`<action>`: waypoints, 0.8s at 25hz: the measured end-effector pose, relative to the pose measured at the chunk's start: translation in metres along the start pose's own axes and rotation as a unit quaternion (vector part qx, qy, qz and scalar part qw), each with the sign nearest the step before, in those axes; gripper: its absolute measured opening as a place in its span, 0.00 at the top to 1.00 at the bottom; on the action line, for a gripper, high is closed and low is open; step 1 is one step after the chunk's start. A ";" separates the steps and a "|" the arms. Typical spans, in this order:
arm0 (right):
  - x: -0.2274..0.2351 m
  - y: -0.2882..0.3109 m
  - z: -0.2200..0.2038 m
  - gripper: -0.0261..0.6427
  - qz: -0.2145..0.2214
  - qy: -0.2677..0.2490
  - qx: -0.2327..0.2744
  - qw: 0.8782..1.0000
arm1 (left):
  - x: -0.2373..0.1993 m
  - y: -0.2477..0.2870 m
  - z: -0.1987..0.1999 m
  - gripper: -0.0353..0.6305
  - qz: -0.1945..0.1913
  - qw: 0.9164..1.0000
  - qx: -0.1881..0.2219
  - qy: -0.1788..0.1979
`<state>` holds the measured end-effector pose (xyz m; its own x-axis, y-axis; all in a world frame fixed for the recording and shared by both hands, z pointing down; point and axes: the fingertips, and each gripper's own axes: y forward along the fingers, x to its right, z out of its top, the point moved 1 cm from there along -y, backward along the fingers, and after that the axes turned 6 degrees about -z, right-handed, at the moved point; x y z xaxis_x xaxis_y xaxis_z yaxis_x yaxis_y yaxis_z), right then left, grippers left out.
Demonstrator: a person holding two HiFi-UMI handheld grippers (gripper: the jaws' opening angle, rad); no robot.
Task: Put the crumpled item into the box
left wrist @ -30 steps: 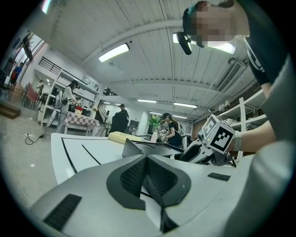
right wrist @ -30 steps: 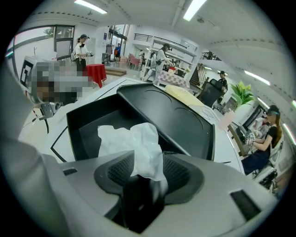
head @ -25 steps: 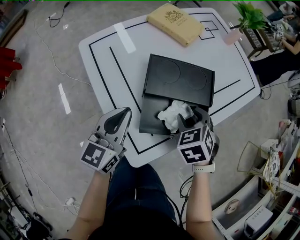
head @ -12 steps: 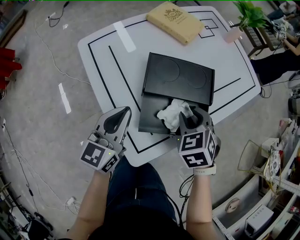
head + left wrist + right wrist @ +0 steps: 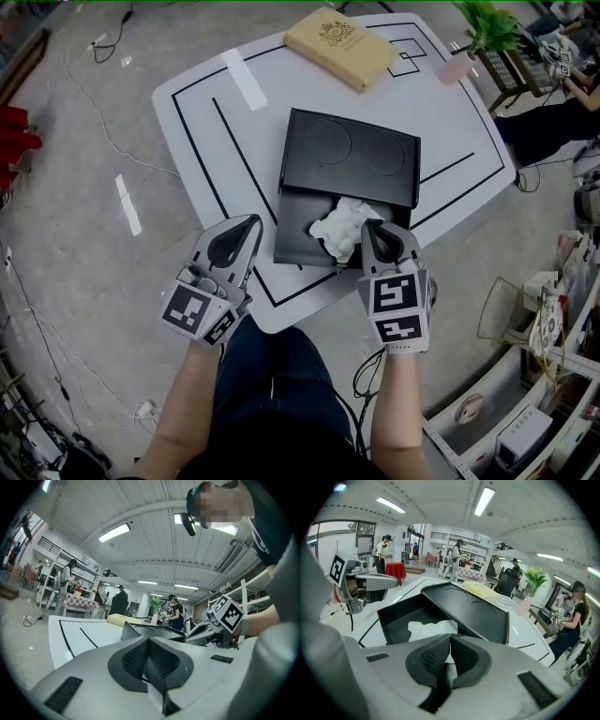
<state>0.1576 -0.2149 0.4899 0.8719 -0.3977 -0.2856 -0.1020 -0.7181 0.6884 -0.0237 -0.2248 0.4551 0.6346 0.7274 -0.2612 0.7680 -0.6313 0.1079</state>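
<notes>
Jaws: right gripper [image 5: 368,229] just closed, empty | tips at crumpled paper [image 5: 334,230]

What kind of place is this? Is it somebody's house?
Probably not a house. It looks like a big workshop or lab hall: a bare floor with loose cables, a white table marked with black lines, and other people working under long ceiling lights.

The head view looks steeply down from above on the table [image 5: 216,131], the box [image 5: 298,225], the left gripper [image 5: 246,227] and the right gripper [image 5: 374,232]; the left gripper view sits low at the table's near edge, facing almost level across it; the right gripper view, close by the box, tilts down into it; all three share the box; each gripper view catches the other gripper.
</notes>
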 end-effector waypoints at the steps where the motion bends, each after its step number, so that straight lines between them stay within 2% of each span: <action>1: 0.000 -0.002 0.001 0.95 0.000 0.004 0.004 1.000 | 0.001 0.000 0.001 0.94 -0.001 1.000 0.000 0.001; 8: -0.005 -0.020 0.016 0.95 0.034 0.073 0.065 0.995 | 0.005 0.004 0.014 0.94 -0.009 1.000 0.005 0.005; 14: -0.002 -0.039 0.031 0.95 0.047 0.133 0.125 0.982 | 0.009 0.008 0.026 0.94 -0.017 1.000 0.008 0.014; 20: 0.000 -0.056 0.042 0.95 0.066 0.177 0.158 0.969 | 0.012 0.010 0.042 0.94 -0.020 0.999 0.011 0.023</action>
<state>0.1432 -0.1991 0.4233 0.9452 -0.3171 0.0772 -0.3169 -0.8352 0.4496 -0.0122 -0.2337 0.4123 0.6078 0.7628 -0.2207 0.7905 -0.6077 0.0766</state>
